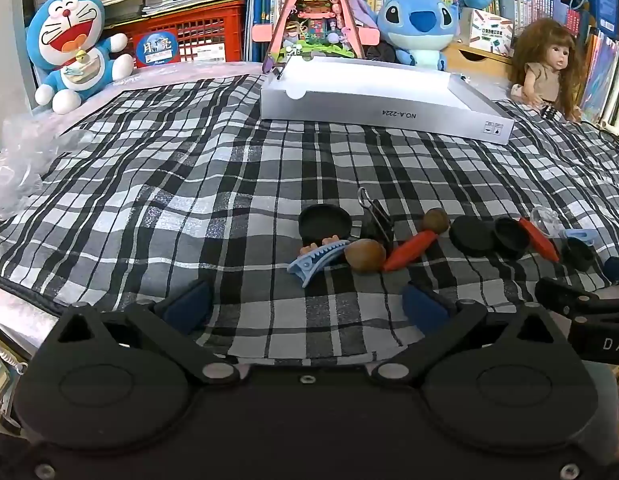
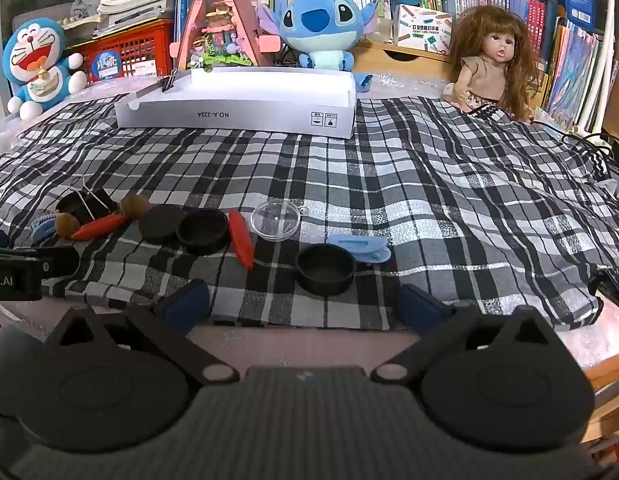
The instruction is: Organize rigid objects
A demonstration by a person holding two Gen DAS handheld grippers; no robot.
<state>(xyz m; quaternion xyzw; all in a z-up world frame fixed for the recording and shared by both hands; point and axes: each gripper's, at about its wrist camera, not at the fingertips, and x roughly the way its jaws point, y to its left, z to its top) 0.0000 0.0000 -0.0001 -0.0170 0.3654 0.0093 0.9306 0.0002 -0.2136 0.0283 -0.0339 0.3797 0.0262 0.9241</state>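
**both claws spread, nothing held; caps lie ahead**

right gripper (image 2: 303, 306), jaws spread and empty, hangs over the near cloth edge. black round cap (image 2: 325, 270) lies just ahead of it, between the finger lines, light blue clip (image 2: 359, 249) touching behind. red carrot-shaped piece (image 2: 241, 237) runs near-to-far, left of the cap. left gripper (image 1: 305, 304), also spread and empty, faces blue hair clip (image 1: 317, 261), lying slantwise. white box (image 2: 237, 114) sits well beyond. judgement: right hand is nearer the cap.

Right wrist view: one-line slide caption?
Open right gripper above a black cap on plaid cloth, white box behind.
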